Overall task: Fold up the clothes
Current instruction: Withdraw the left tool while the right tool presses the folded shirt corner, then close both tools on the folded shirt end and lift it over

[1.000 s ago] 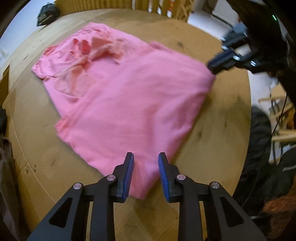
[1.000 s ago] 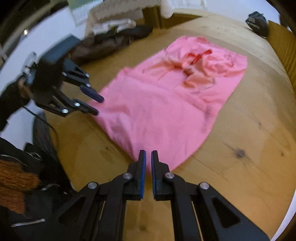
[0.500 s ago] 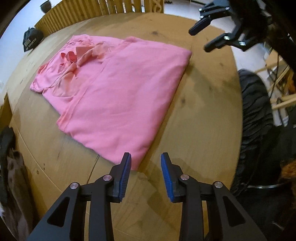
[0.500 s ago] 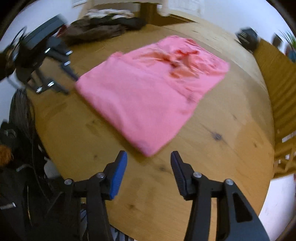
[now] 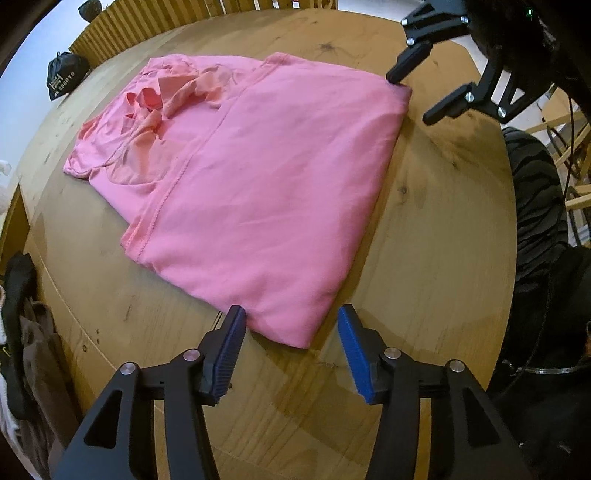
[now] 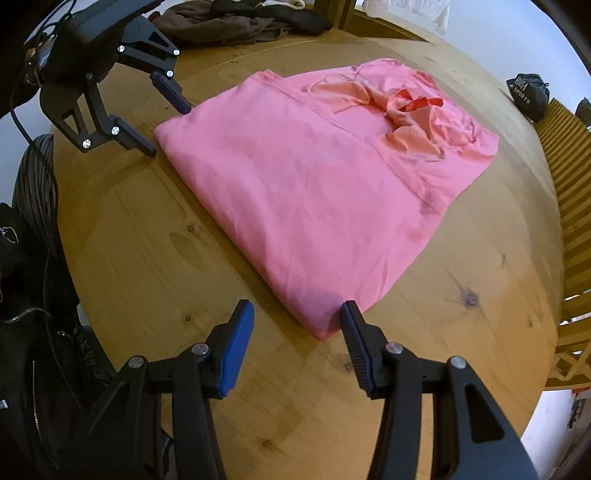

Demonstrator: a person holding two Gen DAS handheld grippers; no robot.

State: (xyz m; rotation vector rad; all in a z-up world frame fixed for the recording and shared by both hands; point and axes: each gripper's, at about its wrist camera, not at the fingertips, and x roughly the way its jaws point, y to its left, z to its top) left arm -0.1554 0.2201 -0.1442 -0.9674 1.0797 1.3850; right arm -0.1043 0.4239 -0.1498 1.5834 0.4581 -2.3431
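A pink garment (image 5: 258, 177), folded over with its crumpled neck part at the far end, lies flat on the round wooden table (image 5: 424, 258). My left gripper (image 5: 291, 321) points down at its near corner. Its jaws are opening, the corner lies loose between them and the pads do not press on it. In the right wrist view the garment (image 6: 314, 184) ends in another near corner just by the right-hand finger of my right gripper (image 6: 297, 314), which is open and holds nothing. Each gripper also shows at the far corner in the other's view: the right gripper (image 5: 412, 98) and the left gripper (image 6: 168, 129).
A small black bag (image 5: 64, 77) sits at the table's far rim, by a slatted wooden bench (image 6: 569, 184). Dark clothes (image 6: 240, 22) are heaped at one edge. The person's dark clothing (image 5: 546, 332) is close to the near rim.
Both grippers have opened wider; the right one was shut a second ago. The garment's near corners now lie loose on the table, and both views have swung round.
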